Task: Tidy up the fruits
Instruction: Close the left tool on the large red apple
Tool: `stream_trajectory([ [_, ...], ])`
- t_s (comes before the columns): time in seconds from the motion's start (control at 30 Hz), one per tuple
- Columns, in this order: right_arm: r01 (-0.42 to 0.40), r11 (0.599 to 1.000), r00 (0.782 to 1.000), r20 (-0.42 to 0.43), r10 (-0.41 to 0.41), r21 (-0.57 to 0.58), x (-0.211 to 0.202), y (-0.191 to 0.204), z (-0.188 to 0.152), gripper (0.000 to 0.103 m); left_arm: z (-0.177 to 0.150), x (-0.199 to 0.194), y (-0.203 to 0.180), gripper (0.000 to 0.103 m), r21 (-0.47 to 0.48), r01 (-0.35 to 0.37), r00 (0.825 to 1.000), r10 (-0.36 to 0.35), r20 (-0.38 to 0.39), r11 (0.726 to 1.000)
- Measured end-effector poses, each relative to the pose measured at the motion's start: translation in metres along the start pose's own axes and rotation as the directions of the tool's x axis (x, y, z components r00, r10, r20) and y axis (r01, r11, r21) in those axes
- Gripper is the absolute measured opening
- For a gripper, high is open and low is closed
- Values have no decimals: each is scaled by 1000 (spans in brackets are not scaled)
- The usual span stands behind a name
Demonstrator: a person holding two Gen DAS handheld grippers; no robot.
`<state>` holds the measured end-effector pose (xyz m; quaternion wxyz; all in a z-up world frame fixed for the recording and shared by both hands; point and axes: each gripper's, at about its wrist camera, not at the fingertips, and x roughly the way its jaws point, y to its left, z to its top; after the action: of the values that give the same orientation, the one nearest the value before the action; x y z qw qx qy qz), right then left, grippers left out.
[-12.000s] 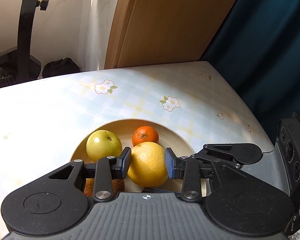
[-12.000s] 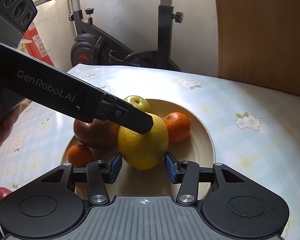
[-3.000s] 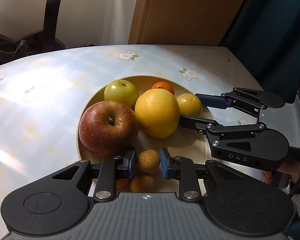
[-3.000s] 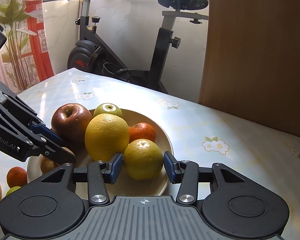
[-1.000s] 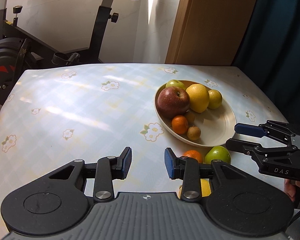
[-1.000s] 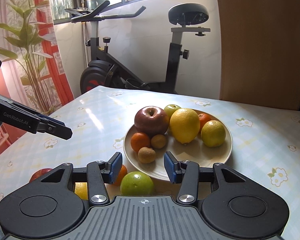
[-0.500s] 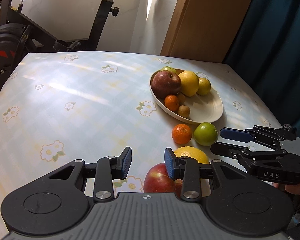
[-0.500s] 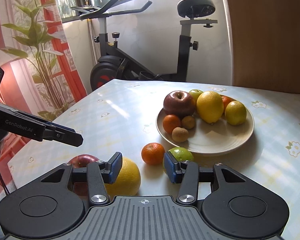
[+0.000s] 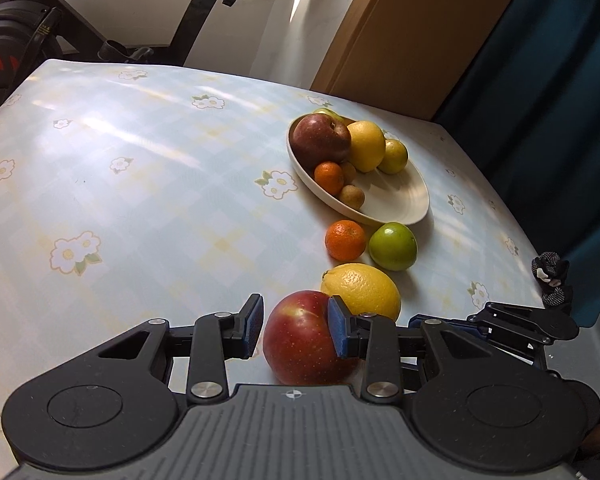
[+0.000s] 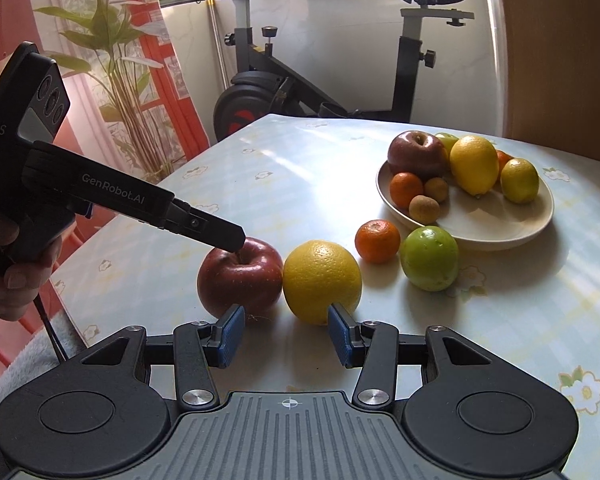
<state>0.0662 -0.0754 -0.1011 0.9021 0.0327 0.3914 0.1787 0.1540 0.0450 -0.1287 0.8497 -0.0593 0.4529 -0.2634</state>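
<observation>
A cream bowl holds a red apple, a large lemon, a small yellow citrus, a tangerine and brown kiwis. On the table lie a red apple, a yellow orange, a tangerine and a green apple. My left gripper is open above the loose red apple, its jaws either side. My right gripper is open and empty, just short of the yellow orange.
The table has a pale checked cloth with flowers. An exercise bike and a plant stand behind it. A wooden panel and a dark blue curtain lie at the right.
Both grippers have moved down and closer to the loose fruit. My left gripper now straddles the red apple; my right gripper has come up to the yellow orange.
</observation>
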Motion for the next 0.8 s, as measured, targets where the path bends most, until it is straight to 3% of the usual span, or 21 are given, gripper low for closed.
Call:
stream_trajectory([
  [0.17, -23, 1000, 999, -26, 24, 12, 6, 2, -2, 43, 1, -3, -3, 37, 3, 41, 999, -41, -4, 999],
  [0.43, -81, 996, 993, -95, 77, -36, 26, 12, 1, 43, -7, 0, 6, 37, -12, 37, 999, -37, -18, 999],
  [0.8, -124, 986, 987, -118, 111, -111, 42, 23, 12, 43, -9, -5, 22, 37, -56, 28, 999, -29, -14, 998],
])
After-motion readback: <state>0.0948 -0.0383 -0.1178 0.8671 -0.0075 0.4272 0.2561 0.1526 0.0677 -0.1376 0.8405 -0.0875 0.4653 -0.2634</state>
